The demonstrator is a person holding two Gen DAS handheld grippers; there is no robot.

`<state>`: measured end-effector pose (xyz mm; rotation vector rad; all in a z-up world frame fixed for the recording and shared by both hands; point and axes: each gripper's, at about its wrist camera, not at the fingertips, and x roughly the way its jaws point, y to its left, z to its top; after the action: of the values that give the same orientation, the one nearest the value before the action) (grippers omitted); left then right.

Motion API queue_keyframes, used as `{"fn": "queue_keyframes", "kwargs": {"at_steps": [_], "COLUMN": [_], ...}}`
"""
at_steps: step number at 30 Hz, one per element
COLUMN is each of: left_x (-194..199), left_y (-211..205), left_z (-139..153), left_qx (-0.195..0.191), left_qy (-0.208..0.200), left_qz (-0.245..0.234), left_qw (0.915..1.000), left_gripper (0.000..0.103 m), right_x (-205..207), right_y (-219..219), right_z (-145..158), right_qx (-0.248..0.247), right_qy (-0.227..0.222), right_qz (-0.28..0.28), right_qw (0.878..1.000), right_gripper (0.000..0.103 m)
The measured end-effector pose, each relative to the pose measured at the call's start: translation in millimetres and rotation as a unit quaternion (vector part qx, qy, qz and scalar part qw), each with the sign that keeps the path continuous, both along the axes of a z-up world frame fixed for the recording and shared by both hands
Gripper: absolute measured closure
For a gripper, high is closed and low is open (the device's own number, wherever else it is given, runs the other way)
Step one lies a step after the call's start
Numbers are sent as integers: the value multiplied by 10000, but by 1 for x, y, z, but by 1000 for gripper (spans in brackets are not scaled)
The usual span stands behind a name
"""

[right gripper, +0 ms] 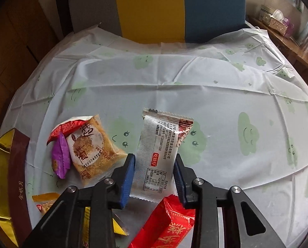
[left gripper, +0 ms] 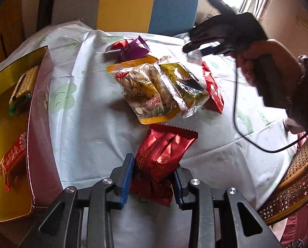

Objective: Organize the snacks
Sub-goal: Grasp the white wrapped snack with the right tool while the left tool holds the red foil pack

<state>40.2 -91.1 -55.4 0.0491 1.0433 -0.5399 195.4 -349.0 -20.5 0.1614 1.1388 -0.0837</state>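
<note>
"金桃月" on maroon box (right gripper: 19,165)

A pale tablecloth (right gripper: 174,78) with green cloud faces covers the table. Behind its far edge stands a chair (right gripper: 154,10) with grey, yellow and blue back; a wicker chair (left gripper: 294,175) stands at its right edge

Pale tablecloth (right gripper: 174,78) is showing off soft green smiling cloud prints across the worktop. The dark red packet (left gripper: 164,155) is glinting metallic, printed with gold-toned lettering. Behind it, a clear bag with orange-yellow borders (left gripper: 145,91) is displaying pale seeds, next to a yellow-and-black packet (left gripper: 185,84). A purple wrapper (left gripper: 133,49) is sitting by a shiny red one (left gripper: 118,45). The silver packet (right gripper: 160,148) is carrying black text and a small red label. The tan packet (right gripper: 92,146) is wearing a white round emblem. The box (left gripper: 38,111) is showing maroon walls and a gold lining. Blue pads are lining black jaws.
</note>
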Motion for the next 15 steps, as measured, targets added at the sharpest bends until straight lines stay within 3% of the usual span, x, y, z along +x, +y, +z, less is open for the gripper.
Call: {"fn": "queue_keyframes", "kwargs": {"at_steps": [4, 7, 12, 15], "left_x": [-1, -2, -1, -2], "left_y": [-1, -1, 0, -1], "left_z": [0, 1, 1, 1], "left_qx": [4, 24, -21, 41], "left_qy": [-20, -33, -10, -65], "left_qz": [18, 33, 70, 56], "left_qw": [10000, 10000, 10000, 10000], "left_gripper": [69, 69, 69, 69], "right_x": [-18, -28, -60, -86], "right_y": [-38, -61, -74, -73], "right_z": [35, 51, 27, 1], "right_qx": [320, 274, -104, -22], "right_qy": [-585, -654, 403, 895], "right_qz": [-499, -782, -554, -350], "right_qw": [9965, 9944, 9976, 9954], "right_gripper": [68, 68, 68, 68]}}
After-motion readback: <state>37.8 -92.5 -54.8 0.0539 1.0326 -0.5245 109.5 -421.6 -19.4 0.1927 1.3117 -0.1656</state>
